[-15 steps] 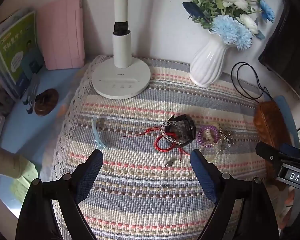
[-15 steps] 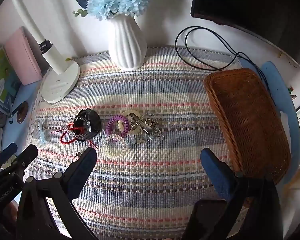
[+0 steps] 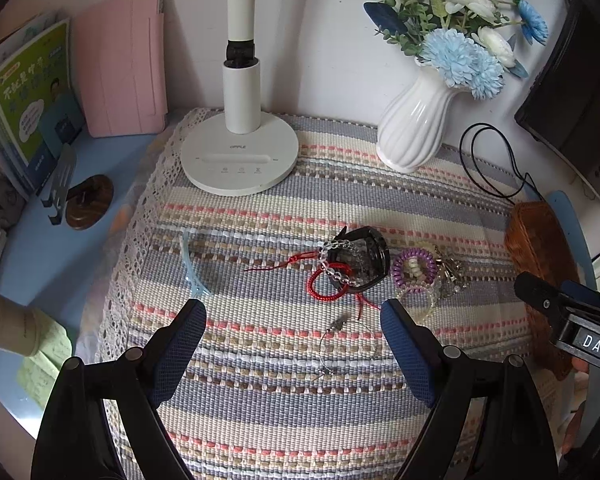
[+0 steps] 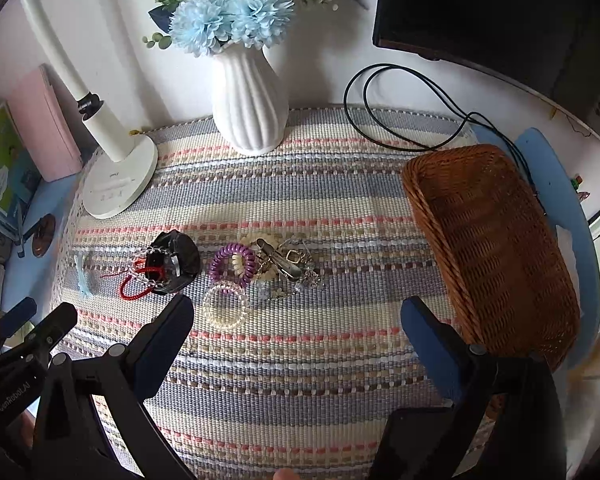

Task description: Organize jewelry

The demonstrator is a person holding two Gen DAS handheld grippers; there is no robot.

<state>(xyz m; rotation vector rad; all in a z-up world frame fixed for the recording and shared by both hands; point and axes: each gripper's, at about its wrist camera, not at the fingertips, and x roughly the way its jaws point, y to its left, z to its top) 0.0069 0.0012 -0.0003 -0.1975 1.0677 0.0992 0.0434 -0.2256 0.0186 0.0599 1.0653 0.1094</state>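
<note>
Left wrist view: the left tool [image 3: 292,344] hangs wide and empty over the striped mat [image 3: 260,420]. A thin hoop [image 3: 348,346] lies between its fingers; the jewelry pile [image 3: 364,268] sits at 12 o'clock. Best to lower straight and pinch the hoop's rim.

Right wrist view: the right tool [image 4: 296,320] is wide and empty, the basket [image 4: 496,248] at 2 o'clock. The tabletop [image 4: 540,148] is blue, by a white wall.

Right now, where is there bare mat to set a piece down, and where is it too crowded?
Free: the striped mat between the jewelry and both open grippers, the strip between the vase and the jewelry, and the empty wicker basket. Crowded: the middle row, from the red cord bracelet and black watch to the purple coil hair tie and metal pieces.
</note>
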